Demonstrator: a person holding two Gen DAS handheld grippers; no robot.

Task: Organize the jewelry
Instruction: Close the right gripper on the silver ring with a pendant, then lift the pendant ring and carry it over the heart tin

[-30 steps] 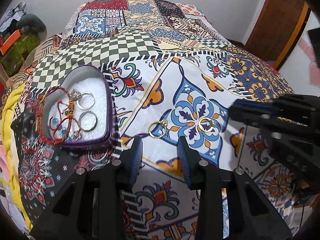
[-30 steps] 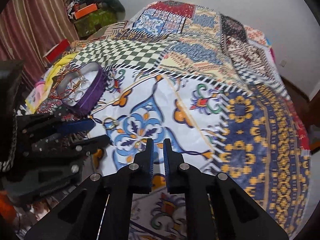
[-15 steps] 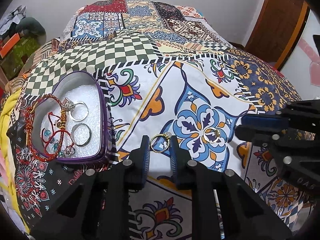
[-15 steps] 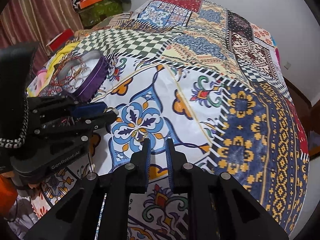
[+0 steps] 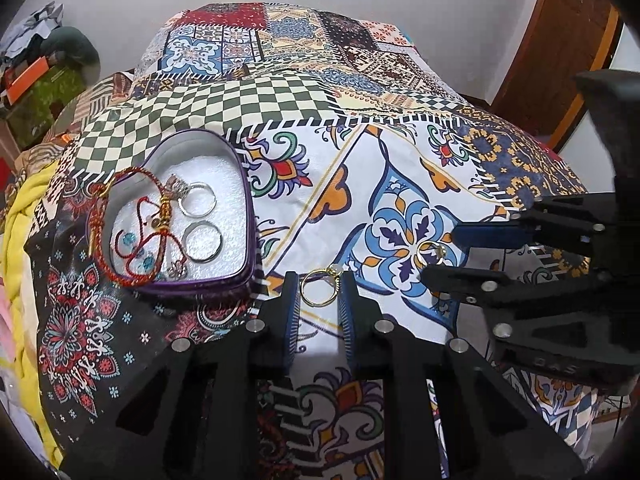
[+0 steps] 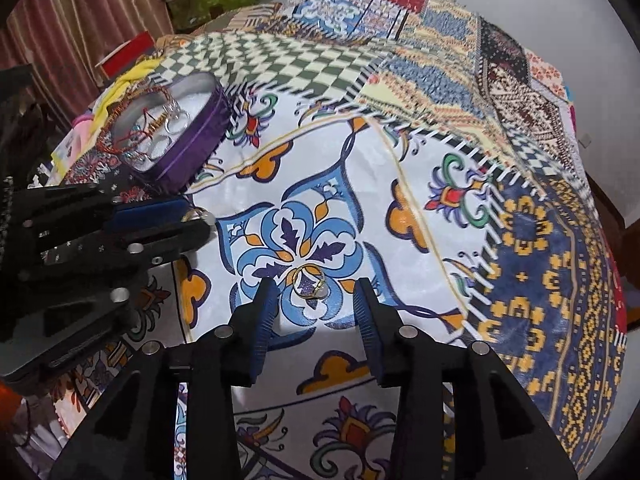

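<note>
While the patterned bedspread (image 5: 360, 184) is seen covering the whole bed, two gold rings are found on its white and blue flower motif. In the left wrist view, the left gripper (image 5: 319, 292) is placed around the first gold ring (image 5: 320, 289); its blue-padded fingers (image 5: 290, 304) are narrowed to the width of the ring and appear to touch it on both sides, so the ring seems to be pinched between them. It cannot be told for sure if this ring is lifted from the cloth. In the right wrist view, the right gripper (image 6: 314, 300) is held wide apart above the second gold ring (image 6: 309, 282), which lies flat on the flower motif, between the two fingers (image 6: 266, 312) but not touched by them. Nothing is held by this gripper.

A purple heart-shaped tin (image 5: 200, 280) is set on the bedspread to the left of the left gripper, near it but apart. Inside it, on a white lining, two silver rings (image 5: 202, 240) are laid, and a red cord bracelet (image 5: 132, 232) is draped partly over the rim. The same tin (image 6: 192, 148) is seen in the right wrist view beyond the left gripper (image 6: 196, 220). A yellow cloth (image 5: 24, 240) is lying at the left edge of the bed.
</note>
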